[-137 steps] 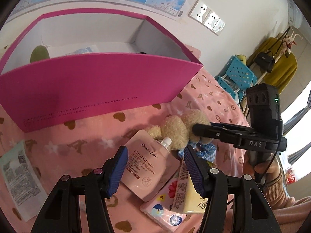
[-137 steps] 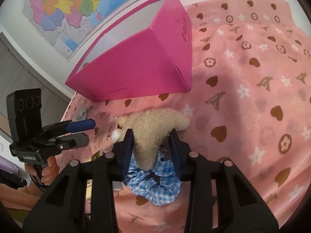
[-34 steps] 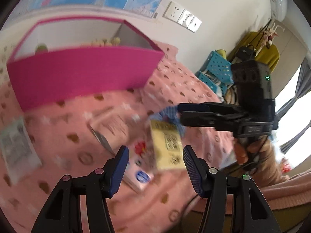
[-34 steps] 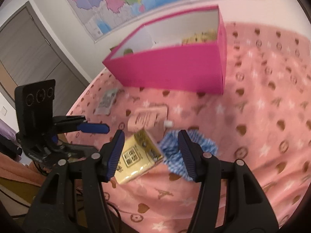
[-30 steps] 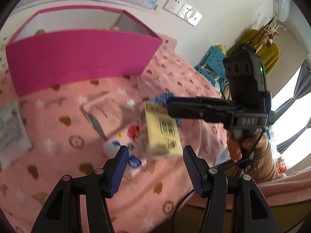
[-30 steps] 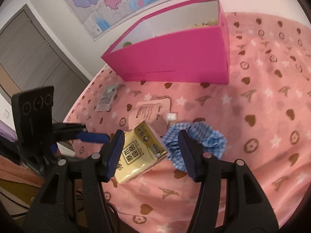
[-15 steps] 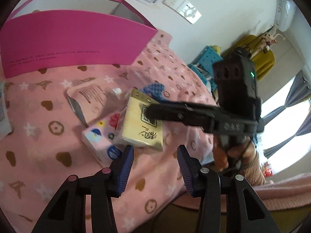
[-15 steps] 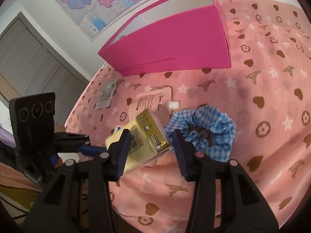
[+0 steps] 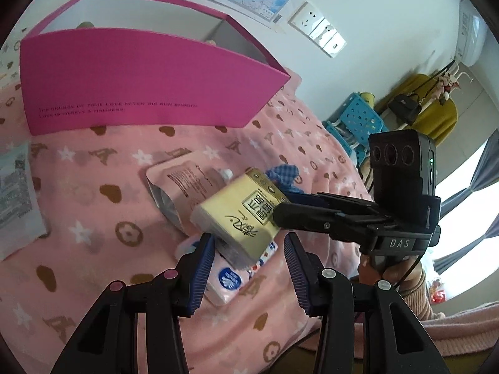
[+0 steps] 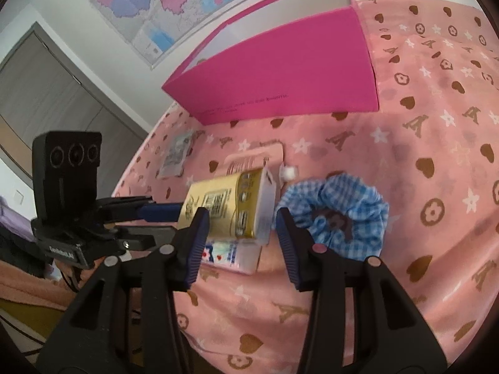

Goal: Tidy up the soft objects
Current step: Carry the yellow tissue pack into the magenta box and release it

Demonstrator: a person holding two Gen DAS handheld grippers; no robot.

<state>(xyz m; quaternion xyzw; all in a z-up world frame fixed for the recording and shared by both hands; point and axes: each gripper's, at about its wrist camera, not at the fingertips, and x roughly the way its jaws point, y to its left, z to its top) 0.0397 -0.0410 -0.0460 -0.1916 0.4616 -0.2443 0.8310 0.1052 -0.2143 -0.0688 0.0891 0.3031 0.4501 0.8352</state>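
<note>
A yellow tissue pack [image 10: 227, 205] hangs tilted above the pink bedspread, my right gripper [image 10: 240, 227] shut on it. In the left wrist view the right gripper [image 9: 280, 208] clamps the yellow tissue pack's [image 9: 240, 215] far end. My left gripper [image 9: 249, 249] stands partly open, the pack's lower corner between its tips. Under the pack lie a pink tissue pack [image 9: 227, 277] and a hand-cream pouch [image 9: 181, 180]. A blue checked scrunchie [image 10: 343, 205] lies to the right. The open pink box [image 10: 296, 71] stands behind.
A flat grey packet [image 9: 15, 193] lies at the left of the bedspread. A beige plush [image 9: 212, 42] and a green thing [image 9: 85, 25] peek from the box. The bed's edge runs close under both grippers. A blue plastic stool [image 9: 358, 118] stands beyond the bed.
The plush that my right gripper held is now in the box. My right gripper has closed on the yellow pack and tilted it up. My left gripper narrowed and moved in under the pack.
</note>
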